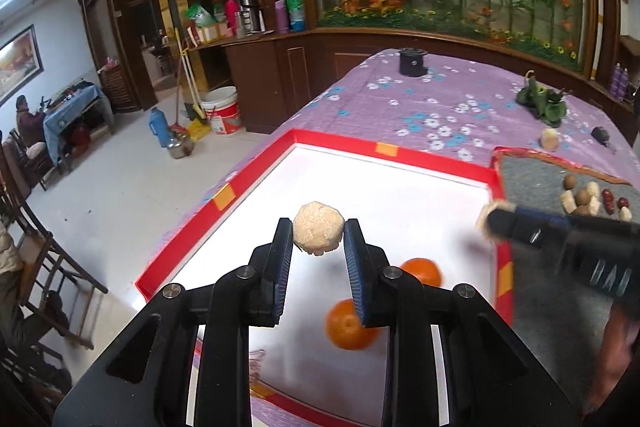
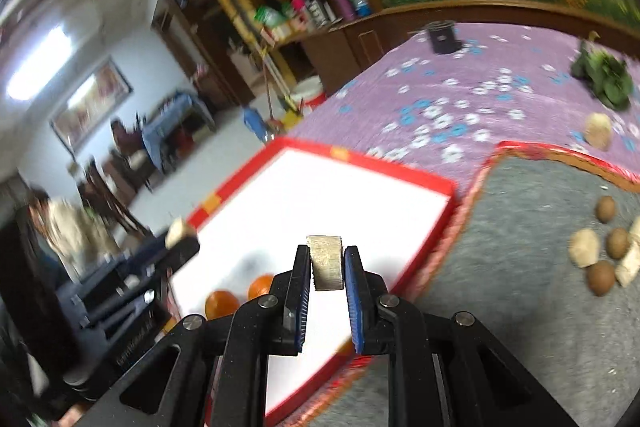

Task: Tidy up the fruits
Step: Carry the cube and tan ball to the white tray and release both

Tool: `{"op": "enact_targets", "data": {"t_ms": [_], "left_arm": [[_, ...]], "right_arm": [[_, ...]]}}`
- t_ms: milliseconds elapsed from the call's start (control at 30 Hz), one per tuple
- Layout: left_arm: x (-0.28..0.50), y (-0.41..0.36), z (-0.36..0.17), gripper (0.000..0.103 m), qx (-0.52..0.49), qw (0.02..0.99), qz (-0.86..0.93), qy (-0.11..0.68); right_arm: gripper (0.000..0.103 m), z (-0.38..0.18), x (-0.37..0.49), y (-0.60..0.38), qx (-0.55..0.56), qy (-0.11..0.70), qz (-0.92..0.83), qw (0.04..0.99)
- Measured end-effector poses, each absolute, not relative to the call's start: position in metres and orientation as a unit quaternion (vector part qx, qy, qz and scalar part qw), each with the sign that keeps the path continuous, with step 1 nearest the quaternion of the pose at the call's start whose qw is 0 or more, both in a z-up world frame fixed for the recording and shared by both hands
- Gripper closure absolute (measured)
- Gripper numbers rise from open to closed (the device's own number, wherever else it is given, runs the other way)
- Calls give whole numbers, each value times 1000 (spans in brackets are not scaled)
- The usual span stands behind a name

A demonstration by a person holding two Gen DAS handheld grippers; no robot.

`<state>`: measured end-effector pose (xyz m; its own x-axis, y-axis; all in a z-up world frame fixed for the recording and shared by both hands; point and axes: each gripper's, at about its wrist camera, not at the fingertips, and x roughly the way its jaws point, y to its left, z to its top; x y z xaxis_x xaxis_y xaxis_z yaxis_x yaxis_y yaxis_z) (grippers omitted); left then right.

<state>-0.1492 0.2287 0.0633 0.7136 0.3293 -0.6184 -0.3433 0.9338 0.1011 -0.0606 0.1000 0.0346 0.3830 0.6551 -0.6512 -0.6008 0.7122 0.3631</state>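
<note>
The left tool [image 1: 318, 239] pinches a rough, pale ball [image 1: 318, 234] above the red-rimmed white tray [image 1: 384, 149], seemingly to set it with two oranges [image 1: 350, 325] lying there. To the right, the right tool [image 2: 328, 269] clamps a tan block [image 2: 327, 262] over the tray's edge, beside the grey mat [image 2: 520, 227] on the counter [image 1: 440, 99] where brown and pale fruits [image 2: 600, 277] wait

Legible text: none. Labels on the shelf bottles [image 1: 295, 7] and white bucket [image 1: 224, 111] too blurred to read.
</note>
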Motion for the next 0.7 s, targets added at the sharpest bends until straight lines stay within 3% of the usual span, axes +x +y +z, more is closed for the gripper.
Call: {"op": "enact_targets", "data": {"t_ms": [300,700], "left_arm": [[-139,240,45,78,-2,917,198,347],[-132,240,35,77,10,906,220,363]], "right_arm": [[87,4,-79,135,-45,406,367,836],[83,1,-72,123,-23,417,387,822]]}}
